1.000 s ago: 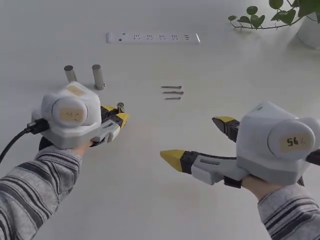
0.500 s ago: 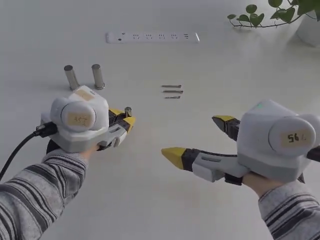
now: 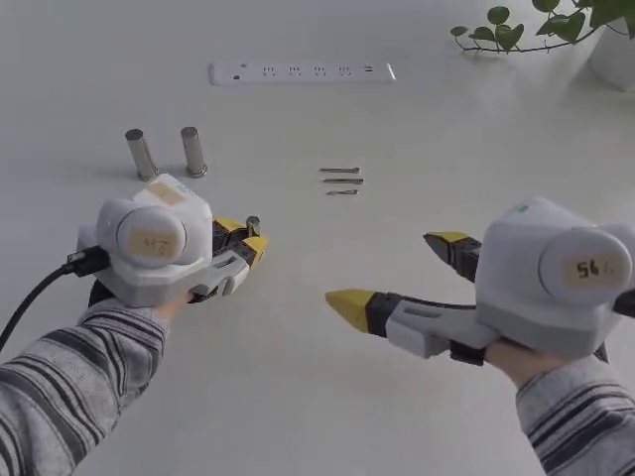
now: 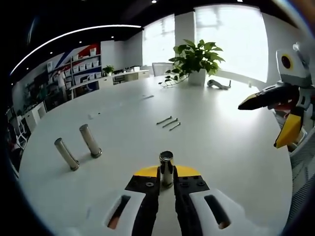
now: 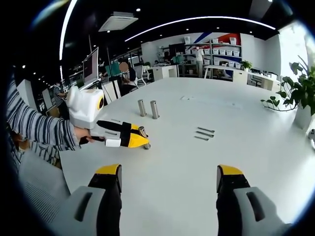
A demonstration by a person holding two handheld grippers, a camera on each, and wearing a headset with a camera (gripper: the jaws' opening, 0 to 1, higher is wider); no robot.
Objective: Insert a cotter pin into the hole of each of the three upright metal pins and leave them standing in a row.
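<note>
My left gripper point(image 3: 246, 236) point(image 4: 166, 183) is shut on an upright metal pin point(image 4: 166, 167) point(image 3: 253, 225) point(image 5: 142, 132), held just above the white table. The other two metal pins point(image 3: 140, 154) point(image 3: 192, 151) point(image 4: 66, 154) point(image 4: 90, 140) stand side by side at the back left. Three cotter pins point(image 3: 342, 180) point(image 4: 168, 122) point(image 5: 204, 133) lie in a short stack at the table's middle, ahead of both grippers. My right gripper point(image 3: 402, 271) point(image 5: 168, 176) hovers open at the near right with nothing between its yellow-tipped jaws.
A white power strip point(image 3: 302, 72) lies along the far side of the table point(image 3: 298, 397). A potted plant point(image 3: 541, 28) point(image 4: 196, 59) stands at the far right corner. A black cable point(image 3: 30, 297) trails from the left gripper toward the near left.
The left gripper has carried its metal pin a little to the right, away from the other two pins. The right gripper has stayed put and open.
</note>
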